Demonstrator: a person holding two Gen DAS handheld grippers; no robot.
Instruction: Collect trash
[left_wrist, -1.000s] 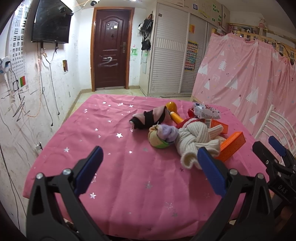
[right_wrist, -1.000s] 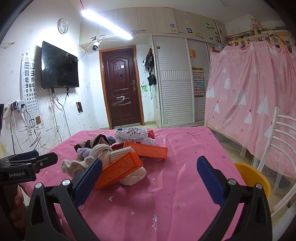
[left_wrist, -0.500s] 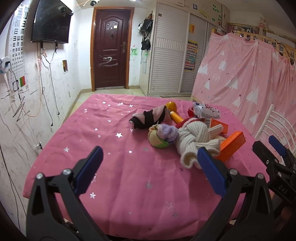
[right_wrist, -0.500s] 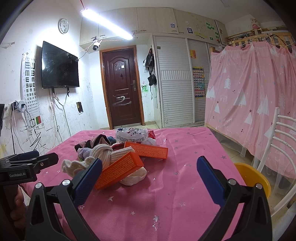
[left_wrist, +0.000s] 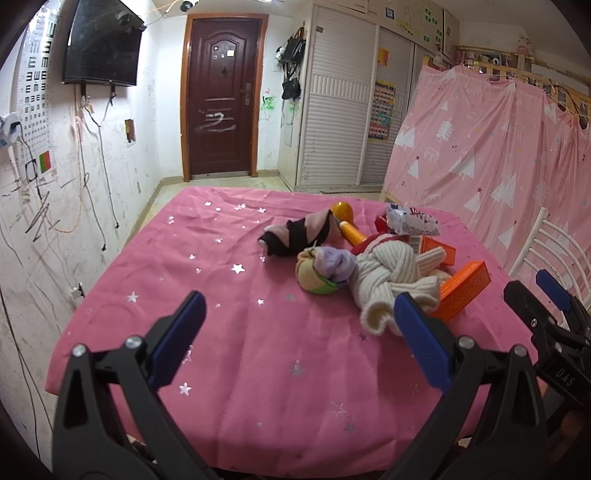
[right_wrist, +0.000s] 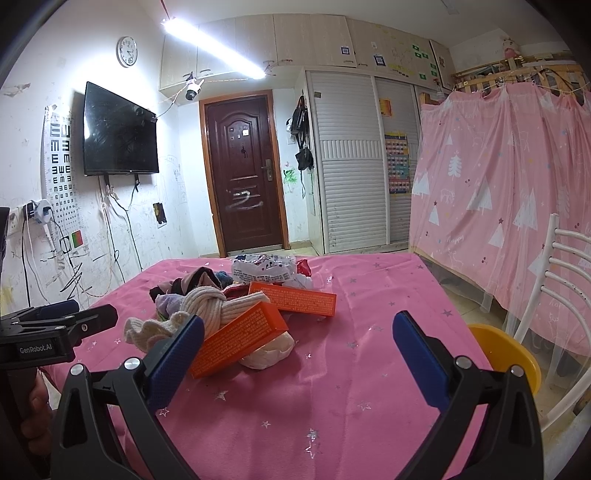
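Note:
A heap of items lies on the pink star-printed tablecloth (left_wrist: 229, 332). It holds an orange box (right_wrist: 240, 338), a second orange box (right_wrist: 295, 299) behind it, a crinkled white wrapper (right_wrist: 264, 269), a knotted cream sock (left_wrist: 388, 280), a purple and green sock ball (left_wrist: 321, 269), a pink and black sock (left_wrist: 299, 232) and an orange bottle (left_wrist: 349, 227). My left gripper (left_wrist: 295, 332) hangs open over the near cloth, short of the heap. My right gripper (right_wrist: 295, 343) is open too, with the nearer orange box just beyond its left finger. Neither holds anything.
A yellow bin (right_wrist: 506, 354) sits off the table's right edge beside a white chair (right_wrist: 554, 295). A pink curtain (left_wrist: 498, 155) hangs on the right. The wall with a TV (left_wrist: 103, 44) borders the left, and a brown door (left_wrist: 221, 99) stands at the back.

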